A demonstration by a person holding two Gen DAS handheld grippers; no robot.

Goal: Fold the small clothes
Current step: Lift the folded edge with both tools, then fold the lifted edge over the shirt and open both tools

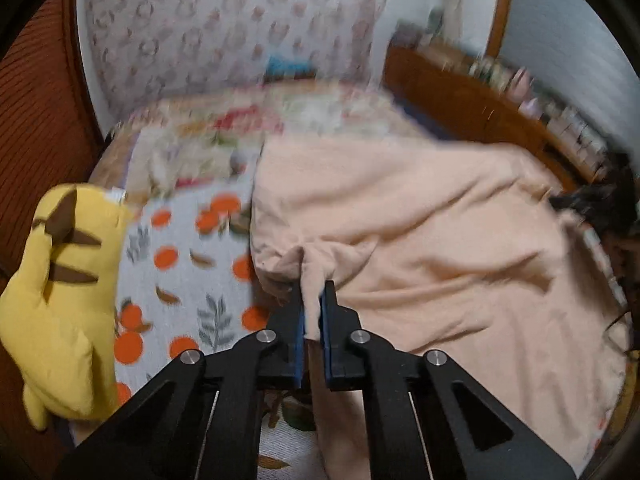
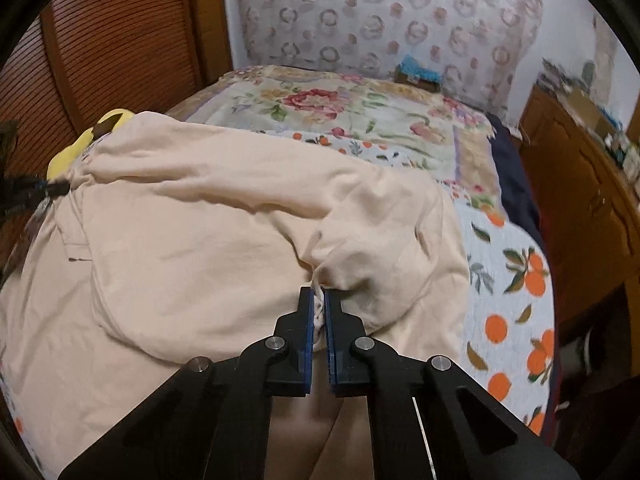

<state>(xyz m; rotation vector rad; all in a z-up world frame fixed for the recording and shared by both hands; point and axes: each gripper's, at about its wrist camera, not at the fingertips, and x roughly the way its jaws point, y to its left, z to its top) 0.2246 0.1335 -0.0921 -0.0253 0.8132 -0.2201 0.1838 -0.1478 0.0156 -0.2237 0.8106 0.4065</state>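
Observation:
A peach-coloured garment (image 1: pixel 420 232) lies spread and wrinkled over the bed. In the left wrist view my left gripper (image 1: pixel 314 292) is shut on a pinched fold at the garment's left edge, cloth showing between the blue pads. In the right wrist view the same garment (image 2: pixel 208 220) fills the near bed, and my right gripper (image 2: pixel 319 294) is shut on a bunched fold at its right side. The other gripper (image 2: pixel 38 194) shows at the far left of that view, on the garment's opposite edge.
A yellow plush toy (image 1: pixel 60 312) lies at the left on the orange-print sheet (image 1: pixel 180 280). A floral quilt (image 2: pixel 340 116) covers the far bed. A wooden shelf with small items (image 1: pixel 520 100) runs along the right, a slatted wooden door (image 2: pixel 112 48) along the left.

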